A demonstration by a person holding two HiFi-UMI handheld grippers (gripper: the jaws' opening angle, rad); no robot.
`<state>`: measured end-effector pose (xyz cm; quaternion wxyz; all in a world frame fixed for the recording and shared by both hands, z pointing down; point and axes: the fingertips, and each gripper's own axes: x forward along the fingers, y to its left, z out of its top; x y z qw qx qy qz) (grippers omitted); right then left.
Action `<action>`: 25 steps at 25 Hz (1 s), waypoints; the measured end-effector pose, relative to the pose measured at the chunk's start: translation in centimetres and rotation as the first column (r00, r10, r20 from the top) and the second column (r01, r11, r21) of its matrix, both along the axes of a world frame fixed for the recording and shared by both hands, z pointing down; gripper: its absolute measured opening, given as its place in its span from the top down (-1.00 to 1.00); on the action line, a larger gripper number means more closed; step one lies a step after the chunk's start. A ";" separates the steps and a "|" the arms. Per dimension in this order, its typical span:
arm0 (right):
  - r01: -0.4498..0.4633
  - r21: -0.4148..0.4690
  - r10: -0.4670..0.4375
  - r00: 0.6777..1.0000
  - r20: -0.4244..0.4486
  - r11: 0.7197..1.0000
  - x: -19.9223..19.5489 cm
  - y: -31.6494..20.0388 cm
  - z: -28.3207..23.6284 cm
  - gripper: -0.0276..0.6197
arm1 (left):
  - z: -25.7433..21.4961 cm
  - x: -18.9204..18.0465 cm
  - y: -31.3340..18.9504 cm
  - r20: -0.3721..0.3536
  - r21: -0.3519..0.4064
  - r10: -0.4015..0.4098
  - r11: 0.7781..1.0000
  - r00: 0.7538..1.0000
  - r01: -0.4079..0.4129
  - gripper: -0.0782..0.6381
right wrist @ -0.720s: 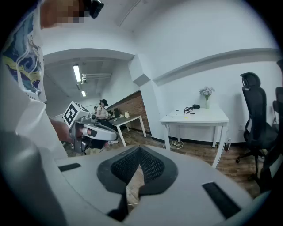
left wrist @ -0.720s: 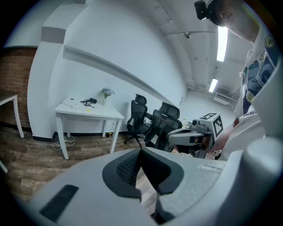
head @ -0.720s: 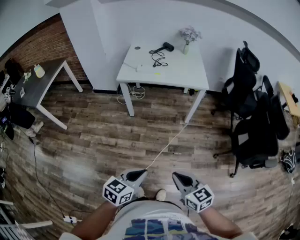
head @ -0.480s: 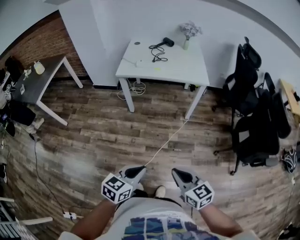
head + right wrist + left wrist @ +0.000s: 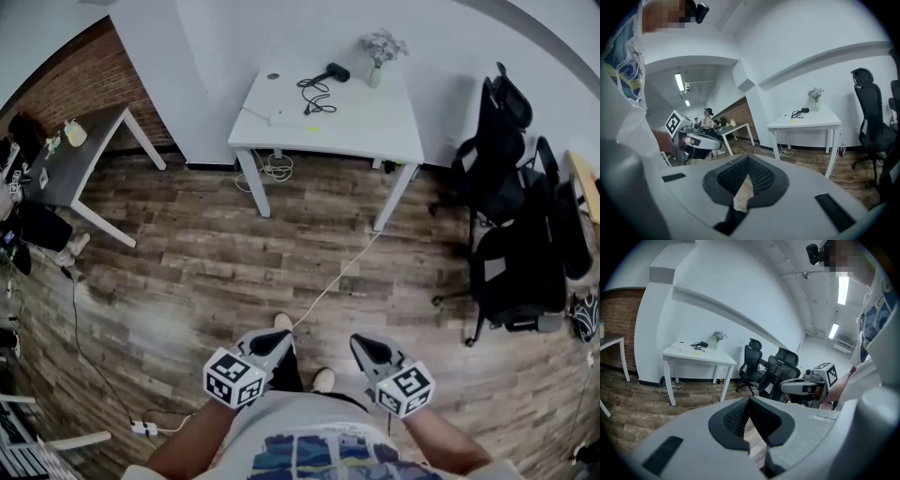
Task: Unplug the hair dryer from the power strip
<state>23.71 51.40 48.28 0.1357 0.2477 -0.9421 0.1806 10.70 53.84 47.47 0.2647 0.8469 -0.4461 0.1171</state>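
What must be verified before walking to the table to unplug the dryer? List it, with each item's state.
1. Hair dryer located, on the white table: ok.
2. Left gripper empty, jaws together: ok.
3. Right gripper empty, jaws together: ok.
4. Table within reach: not ok, it stands far across the floor.
5. Path free of trip hazards: not ok, a white cable crosses the floor ahead.
6. Where the dryer is plugged in: cannot tell, too small to see.

The plug of the hair dryer [image 5: 335, 71] at the power strip [image 5: 289, 117] is too small to make out.
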 end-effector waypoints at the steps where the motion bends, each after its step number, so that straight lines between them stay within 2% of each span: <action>1: -0.006 0.002 0.006 1.000 -0.005 1.000 -0.1 -0.8 0.2 0.91 | 0.3 -0.2 -0.9 -0.004 -0.003 0.008 1.000 1.000 -0.008 0.77; 6: -0.055 -0.004 0.055 0.998 -0.031 0.998 -1.9 -6.4 0.6 0.91 | 1.3 -2.3 -7.4 -0.007 0.007 0.044 0.999 0.999 -0.044 0.77; 11: -0.069 0.008 0.070 0.995 -0.078 0.998 -5.9 -12.6 -0.4 0.91 | 0.3 -5.8 -15.4 -0.008 0.038 0.071 0.997 0.997 -0.070 0.77; 15: -0.078 0.025 0.080 0.994 -0.078 0.997 -10.0 -17.7 -1.3 0.91 | -0.4 -9.1 -20.5 0.000 0.054 0.094 0.994 0.996 -0.094 0.77; 20: -0.077 0.026 0.079 0.992 -0.103 0.997 -14.7 -22.3 -1.3 0.91 | 0.0 -13.4 -24.8 -0.009 0.054 0.108 0.993 0.994 -0.107 0.77; 25: -0.077 0.028 0.080 0.990 -0.115 0.997 -17.5 -25.6 -1.4 0.91 | 0.2 -16.9 -28.3 -0.017 0.070 0.067 0.995 0.998 -0.066 0.74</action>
